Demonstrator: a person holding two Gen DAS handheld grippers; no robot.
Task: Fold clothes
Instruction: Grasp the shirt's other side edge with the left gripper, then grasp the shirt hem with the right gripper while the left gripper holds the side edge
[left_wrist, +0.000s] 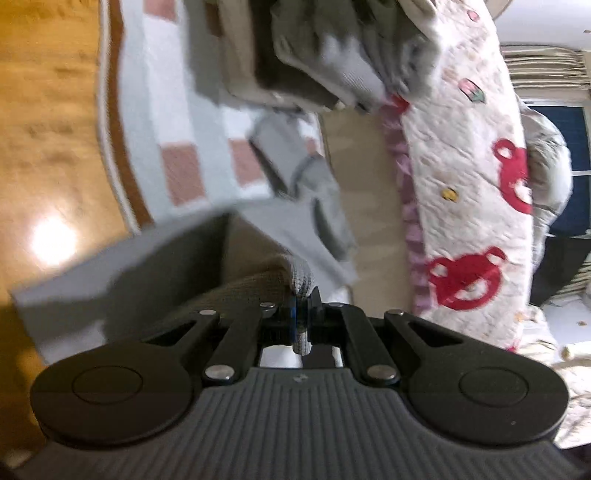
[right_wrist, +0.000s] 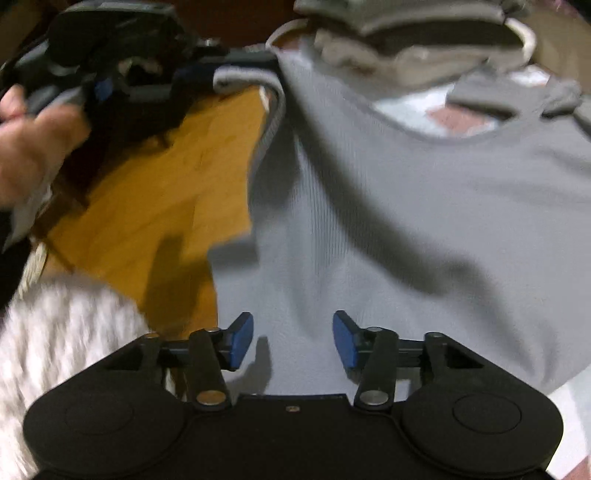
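- Glossy orange-brown wood floor (right_wrist: 155, 206) under everything; checked rug in white, pale blue and dusty pink squares (left_wrist: 177, 122) lies on it.
- White quilted bedspread with red bear prints and a purple frill (left_wrist: 465, 192) runs down the right side in my left view.
- Grey ribbed knit top (right_wrist: 424, 206) is my workpiece: spread over the rug, one edge lifted off it.
- Stack of folded grey and beige clothes (left_wrist: 295, 66) sits on the rug beyond the top.
- My left gripper (left_wrist: 302, 314) is clamped tight on a ribbed edge of the top; the right view shows a bare hand (right_wrist: 33, 147) holding it.
- My right gripper (right_wrist: 293, 341) is parted, blue pads clear, hovering over the top's near part, gripping nothing.
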